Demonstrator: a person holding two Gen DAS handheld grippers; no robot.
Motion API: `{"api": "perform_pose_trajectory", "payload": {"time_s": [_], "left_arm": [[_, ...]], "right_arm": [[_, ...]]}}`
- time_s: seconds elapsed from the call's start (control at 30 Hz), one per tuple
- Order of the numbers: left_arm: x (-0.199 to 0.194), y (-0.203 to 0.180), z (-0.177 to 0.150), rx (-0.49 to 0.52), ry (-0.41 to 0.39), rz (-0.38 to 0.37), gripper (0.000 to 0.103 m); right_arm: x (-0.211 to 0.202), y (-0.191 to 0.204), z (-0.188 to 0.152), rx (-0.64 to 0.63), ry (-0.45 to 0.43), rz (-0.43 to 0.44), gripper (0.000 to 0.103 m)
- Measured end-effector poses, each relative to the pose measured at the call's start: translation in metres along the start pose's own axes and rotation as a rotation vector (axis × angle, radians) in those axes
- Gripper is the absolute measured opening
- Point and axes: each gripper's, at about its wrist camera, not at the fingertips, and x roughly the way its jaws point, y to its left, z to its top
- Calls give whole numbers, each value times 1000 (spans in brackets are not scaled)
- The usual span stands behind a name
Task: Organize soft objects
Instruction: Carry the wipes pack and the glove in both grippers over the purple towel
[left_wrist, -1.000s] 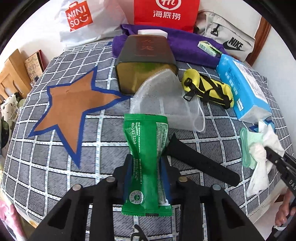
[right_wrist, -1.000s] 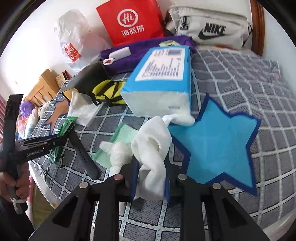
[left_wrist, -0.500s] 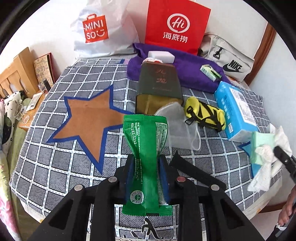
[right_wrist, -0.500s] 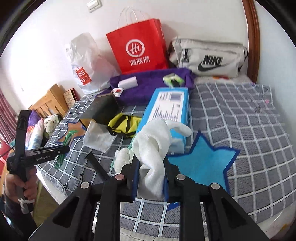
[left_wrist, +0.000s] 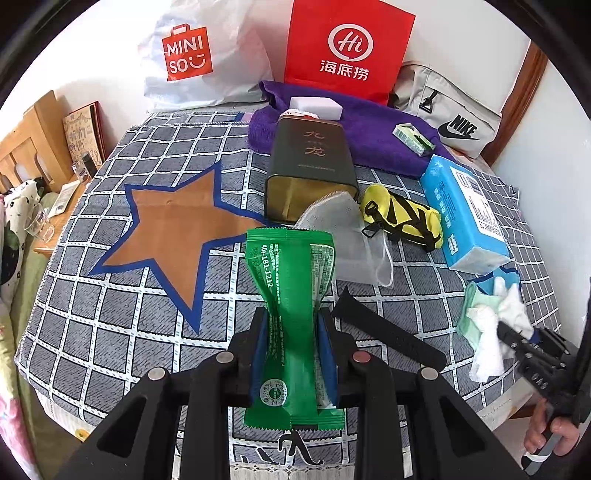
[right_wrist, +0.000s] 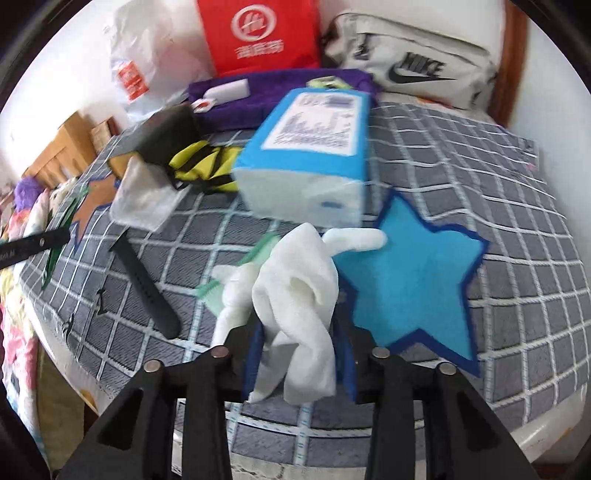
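Note:
My left gripper (left_wrist: 293, 332) is shut on a green snack packet (left_wrist: 291, 295) and holds it above the table's near edge, right of the brown star patch (left_wrist: 173, 229). My right gripper (right_wrist: 299, 347) is shut on a white cloth glove (right_wrist: 299, 295) and holds it just left of the blue star patch (right_wrist: 410, 273). In the left wrist view the right gripper (left_wrist: 517, 336) with the glove (left_wrist: 495, 332) hangs at the right, over a pale green cloth (left_wrist: 467, 310). A mesh pouch (left_wrist: 343, 236) and a yellow pouch (left_wrist: 402, 214) lie mid-table.
A dark tea tin (left_wrist: 310, 166), a blue tissue pack (left_wrist: 465, 218), a black strap (left_wrist: 384, 336), a purple towel (left_wrist: 369, 129), a red bag (left_wrist: 343, 48), a white Miniso bag (left_wrist: 192, 59) and a Nike pouch (left_wrist: 450, 122) crowd the checked tablecloth (left_wrist: 110, 325).
Both grippers rose from the table with the packet and the glove. In the last half second the right gripper dropped back toward the blue star; the left gripper stayed about level.

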Motion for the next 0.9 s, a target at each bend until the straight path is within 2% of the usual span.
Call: {"api": "perform_pose_trajectory", "payload": {"time_s": [0.1, 0.2, 0.33, 0.53, 0.63, 0.7, 0.77, 0.9], "left_arm": [[4, 1, 0, -5, 10, 1, 25], [7, 2, 1, -9, 18, -3, 25], [8, 3, 1, -9, 23, -12, 25], [12, 5, 2, -13, 32, -24, 25], [14, 6, 2, -15, 38, -32, 25], [16, 5, 2, -14, 40, -35, 25], [17, 5, 3, -18, 39, -36, 25], [17, 7, 6, -20, 37, -34, 25]], "right_arm": [[-18, -6, 1, 15, -44, 4, 38], [-33, 4, 1, -31, -79, 17, 39], [-34, 18, 4, -77, -105, 7, 60], [-16, 13, 6, -66, -37, -6, 60], [-1, 10, 1, -68, 11, -48, 60], [10, 7, -4, -50, 47, -36, 56], [18, 4, -7, -35, 73, -1, 26], [12, 6, -4, -54, 38, 8, 18]]}}
